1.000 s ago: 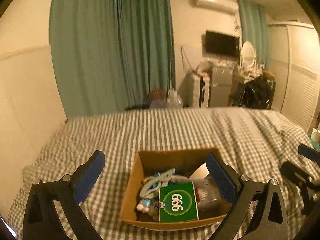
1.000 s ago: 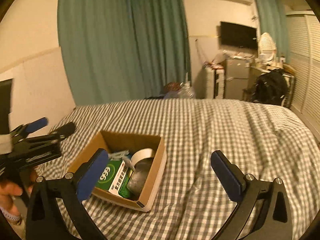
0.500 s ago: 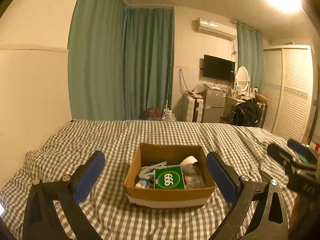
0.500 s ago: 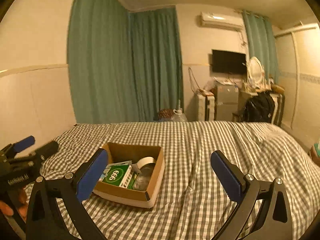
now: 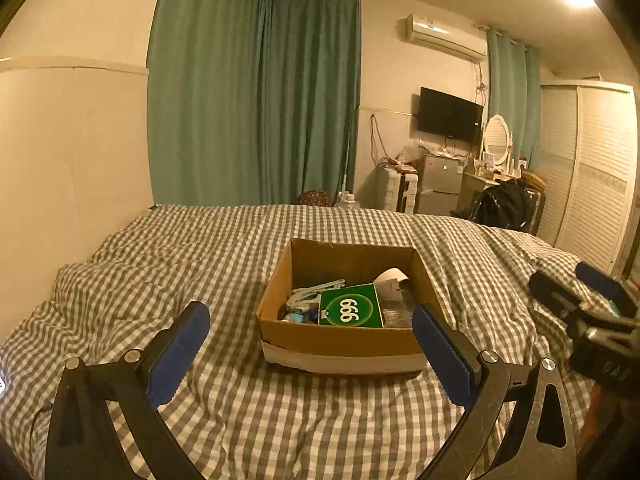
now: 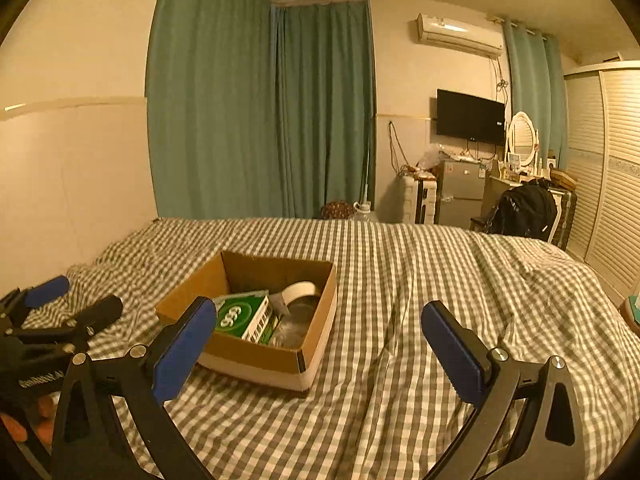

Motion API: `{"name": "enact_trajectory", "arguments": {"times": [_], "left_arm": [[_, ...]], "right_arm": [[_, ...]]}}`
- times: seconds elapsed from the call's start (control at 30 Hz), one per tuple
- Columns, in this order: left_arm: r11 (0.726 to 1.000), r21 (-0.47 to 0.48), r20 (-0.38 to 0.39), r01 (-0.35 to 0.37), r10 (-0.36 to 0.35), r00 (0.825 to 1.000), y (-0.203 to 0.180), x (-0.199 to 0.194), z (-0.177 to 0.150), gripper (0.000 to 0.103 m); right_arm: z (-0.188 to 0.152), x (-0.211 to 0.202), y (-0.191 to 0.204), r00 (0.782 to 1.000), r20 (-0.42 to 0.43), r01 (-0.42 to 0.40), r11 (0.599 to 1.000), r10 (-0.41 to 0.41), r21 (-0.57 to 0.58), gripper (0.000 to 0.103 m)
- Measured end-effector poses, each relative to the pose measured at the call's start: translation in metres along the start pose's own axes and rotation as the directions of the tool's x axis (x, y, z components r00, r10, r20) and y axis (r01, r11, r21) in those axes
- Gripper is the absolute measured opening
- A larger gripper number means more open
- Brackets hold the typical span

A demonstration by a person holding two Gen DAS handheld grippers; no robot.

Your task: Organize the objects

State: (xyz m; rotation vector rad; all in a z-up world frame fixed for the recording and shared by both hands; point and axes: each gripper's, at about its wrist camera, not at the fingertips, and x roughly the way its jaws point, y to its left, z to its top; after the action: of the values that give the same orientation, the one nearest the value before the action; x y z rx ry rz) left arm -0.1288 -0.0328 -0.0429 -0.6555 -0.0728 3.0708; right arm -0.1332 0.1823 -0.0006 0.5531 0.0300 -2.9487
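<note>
1. Left wrist view:
   - Cardboard box [image 5: 344, 336] sits on the bed [image 5: 224, 264], on its grey-and-white checked cover, straight ahead of the camera.
   - Inside the box lies a green packet [image 5: 350, 311] printed with "999", flat near the front wall. Just left of the packet is a pale stapler-like tool [image 5: 310, 294]; behind the packet's right side a roll of white tape [image 5: 390, 277] leans up.
   - The left gripper [image 5: 310, 350] hangs just short of the box with its fingers [image 5: 176, 352] spread wide and holding nothing; the right-hand blue pad overlaps the box's front right corner in the picture, though contact cannot be judged.
   - The right gripper [image 5: 576, 288] shows at the right of the box, over the bed cover.

2. Right wrist view:
   - The same box [image 6: 256, 352] lies left of centre, seen from its right front corner, with the green packet [image 6: 240, 316] and the tape roll [image 6: 298, 292] visible inside.
   - The right gripper [image 6: 316, 346] has its fingers [image 6: 452, 348] wide apart and empty, over bare cover to the right of the box.
   - The left gripper [image 6: 76, 298] appears left of the box, also spread.

3. Beyond the box: green curtains [image 6: 256, 112], a wall television [image 6: 470, 117] and an air conditioner [image 6: 458, 36].
</note>
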Motion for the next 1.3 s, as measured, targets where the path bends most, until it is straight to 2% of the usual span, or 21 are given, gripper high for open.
{"name": "enact_trajectory", "arguments": {"times": [0.27, 0.93, 1.3], "left_arm": [[1.000, 0.018, 0.030, -0.016, 0.015, 0.999, -0.003, -0.005, -0.001, 0.103], [0.999, 0.044, 0.006, 0.004, -0.005, 1.000, -0.011, -0.003, -0.002, 0.103], [1.000, 0.020, -0.011, 0.003, -0.002, 1.000, -0.006, -0.002, -0.004, 0.103]], "right_arm": [[-0.006, 0.003, -0.001, 1.000, -0.008, -0.001, 1.000, 0.001, 0.010, 0.103], [-0.006, 0.007, -0.009, 1.000, -0.024, 0.002, 0.999, -0.001, 0.037, 0.103], [-0.007, 0.007, -0.008, 1.000, -0.020, 0.007, 1.000, -0.006, 0.029, 0.103]]}}
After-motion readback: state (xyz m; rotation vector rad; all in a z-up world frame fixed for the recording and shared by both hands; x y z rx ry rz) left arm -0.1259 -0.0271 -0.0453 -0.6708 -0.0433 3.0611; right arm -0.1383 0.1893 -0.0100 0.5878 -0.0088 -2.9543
